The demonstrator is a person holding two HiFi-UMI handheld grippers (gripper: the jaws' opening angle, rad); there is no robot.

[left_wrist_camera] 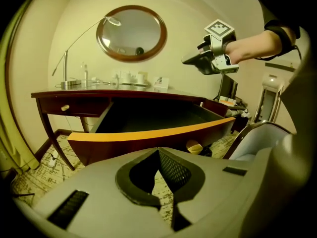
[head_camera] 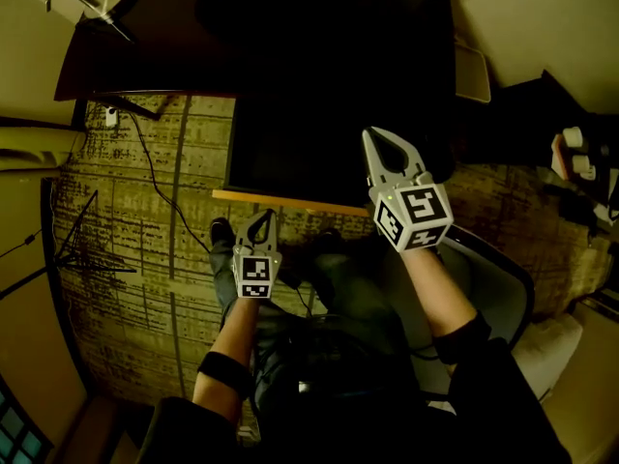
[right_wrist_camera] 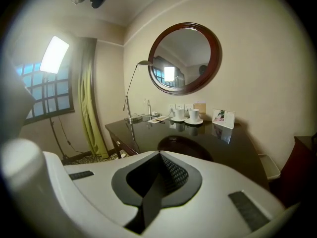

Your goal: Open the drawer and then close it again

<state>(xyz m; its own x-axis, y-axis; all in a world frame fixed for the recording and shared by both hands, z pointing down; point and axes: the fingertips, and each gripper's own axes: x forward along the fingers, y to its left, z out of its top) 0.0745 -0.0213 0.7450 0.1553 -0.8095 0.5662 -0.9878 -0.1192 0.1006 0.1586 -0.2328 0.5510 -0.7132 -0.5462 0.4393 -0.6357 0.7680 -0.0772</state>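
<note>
We see a dark brown wooden desk (left_wrist_camera: 119, 94) against a pale wall, with a round mirror in a dark wood frame (left_wrist_camera: 131, 32) above it. On the shiny desk top stand a thin silver bendy lamp (right_wrist_camera: 131, 90), two white cups on saucers (right_wrist_camera: 186, 115) and a small standing picture card (right_wrist_camera: 223, 117). A green curtain (right_wrist_camera: 89, 108) hangs beside a window (right_wrist_camera: 47, 98). The floor has a tan carpet with dark lines (head_camera: 145, 230), and a grey chair (head_camera: 493, 278) stands on our right.

The wide curved drawer with the light wood top edge (left_wrist_camera: 148, 133) is pulled far out of the desk. It looks dark inside.

Our left gripper (head_camera: 259, 216) is low, in front of the drawer and not touching it. Its claw is together with nothing in it. Our right gripper (head_camera: 375, 135) is higher, over the drawer's right side. Its claw is together too and holds nothing.
</note>
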